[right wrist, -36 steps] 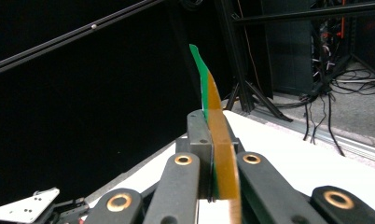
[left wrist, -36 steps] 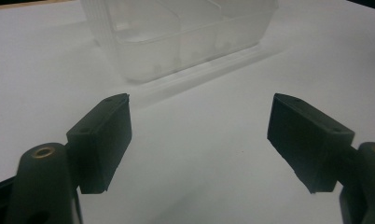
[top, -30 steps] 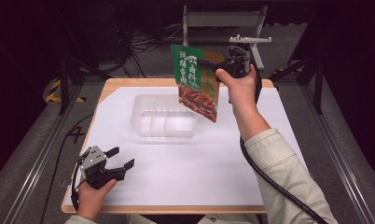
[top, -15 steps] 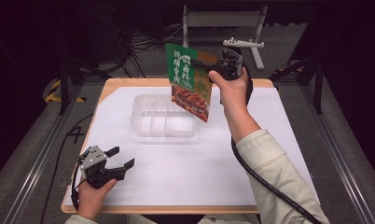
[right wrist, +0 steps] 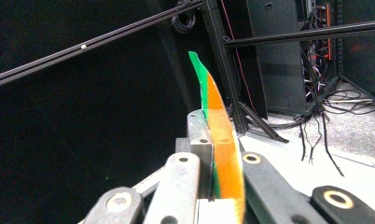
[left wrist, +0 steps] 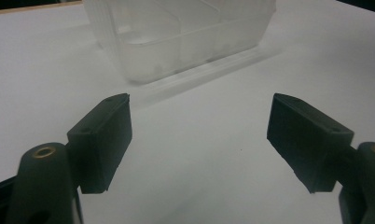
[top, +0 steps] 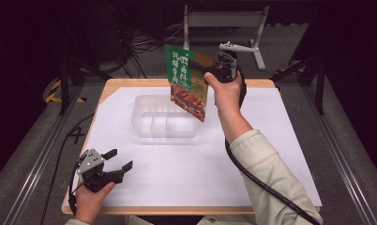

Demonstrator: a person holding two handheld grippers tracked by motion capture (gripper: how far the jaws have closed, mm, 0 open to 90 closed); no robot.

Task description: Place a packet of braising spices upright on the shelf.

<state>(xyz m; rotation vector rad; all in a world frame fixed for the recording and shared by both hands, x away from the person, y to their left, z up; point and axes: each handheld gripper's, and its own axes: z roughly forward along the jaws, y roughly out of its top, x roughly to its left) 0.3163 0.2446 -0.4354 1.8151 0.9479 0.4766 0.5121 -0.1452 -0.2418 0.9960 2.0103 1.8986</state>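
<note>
Flat glossy food pouch (top: 188, 80) (green top, red-brown print, orange back) hangs tilted in the air above the far right corner of the clear ribbed plastic tray (top: 164, 123), pinched at its upper edge by the right gripper (top: 201, 70), jaws clamped on the film. Tray is rectangular with divided compartments, sitting on the matte white surface (top: 271, 140). Left gripper (top: 120, 159) rests low at the near left corner, jaws spread wide with nothing between them.

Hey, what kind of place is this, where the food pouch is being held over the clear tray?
Probably a lab recording rig: a table covered in white, dark metal framing, loose cables on the floor.
</note>
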